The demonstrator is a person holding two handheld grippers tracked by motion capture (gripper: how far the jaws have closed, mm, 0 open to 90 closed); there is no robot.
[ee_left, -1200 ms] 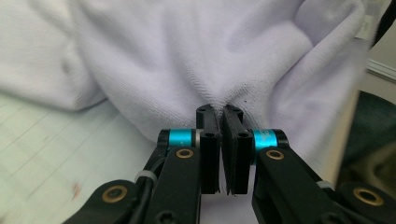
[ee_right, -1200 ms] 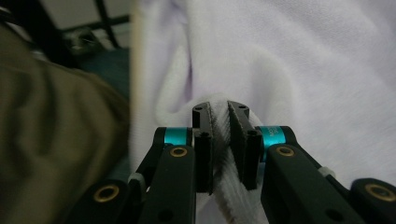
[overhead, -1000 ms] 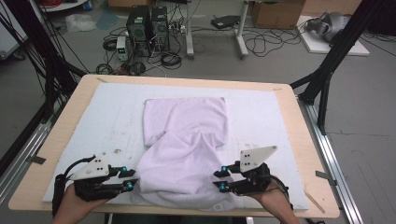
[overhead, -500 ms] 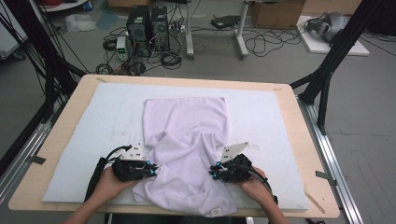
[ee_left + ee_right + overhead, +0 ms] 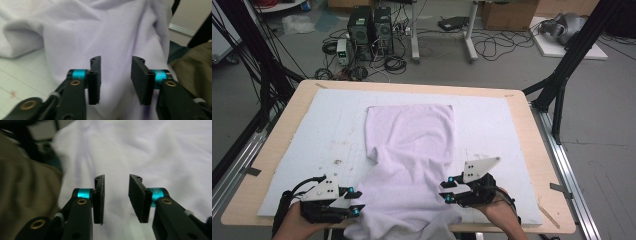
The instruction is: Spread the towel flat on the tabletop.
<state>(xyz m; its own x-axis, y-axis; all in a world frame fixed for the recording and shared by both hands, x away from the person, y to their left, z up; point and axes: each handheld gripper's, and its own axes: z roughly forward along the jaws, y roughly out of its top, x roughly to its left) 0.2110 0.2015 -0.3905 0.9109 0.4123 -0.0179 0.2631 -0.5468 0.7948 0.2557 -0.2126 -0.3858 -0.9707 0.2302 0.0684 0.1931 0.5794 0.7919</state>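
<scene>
A pale lilac cloth [image 5: 412, 150] lies lengthwise on the white mat [image 5: 512, 130], flat at the far end and rumpled toward me, its near end drooping over the table's front edge. My left gripper [image 5: 356, 204] sits at the cloth's near left side and my right gripper [image 5: 446, 192] at its near right side, both pointing inward. In the left gripper view the left gripper [image 5: 116, 75] has just been opening, and the cloth [image 5: 100, 30] lies beyond the gap, untouched by the pads. The right gripper [image 5: 116, 195] has likewise just been opening over the cloth [image 5: 155, 147], gripping nothing.
The wooden table [image 5: 534, 150] has bare margins around the mat. Black frame posts [image 5: 562, 75] stand at both sides. Computers and cables [image 5: 372, 30] sit on the floor beyond. Olive trousers [image 5: 22, 195] show at the near edge in both gripper views.
Half a second ago both grippers were further in on the cloth, pinching it. They have since opened and drawn back toward the near edge, the left one farther, leaving the cloth lying loose.
</scene>
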